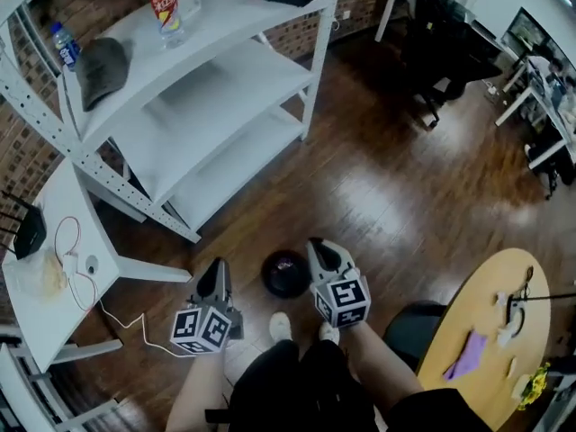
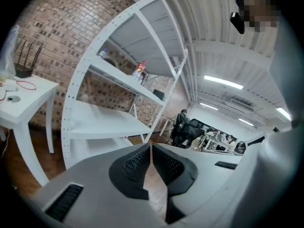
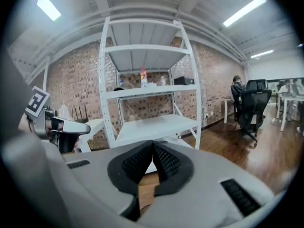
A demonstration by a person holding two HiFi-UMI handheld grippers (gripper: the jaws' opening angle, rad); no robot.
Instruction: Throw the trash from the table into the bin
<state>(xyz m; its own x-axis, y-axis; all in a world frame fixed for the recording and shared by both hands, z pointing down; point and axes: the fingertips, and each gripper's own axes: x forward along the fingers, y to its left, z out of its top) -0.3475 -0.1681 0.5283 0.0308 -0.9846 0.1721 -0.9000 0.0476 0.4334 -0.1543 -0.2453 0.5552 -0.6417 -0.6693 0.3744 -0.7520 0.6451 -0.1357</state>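
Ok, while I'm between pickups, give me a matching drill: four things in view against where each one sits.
Things:
1. grey cap
2. black bin
3. purple scrap
4. black router

Places:
A. round wooden table
B. floor, by the person's feet
C. white side table
D. top shelf of the white rack

Pairs: 1-D, 2-B, 3-A, 4-C

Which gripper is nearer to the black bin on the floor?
Right. The right gripper appears just beside the bin, at its right edge; the left gripper stands clearly apart on its left.
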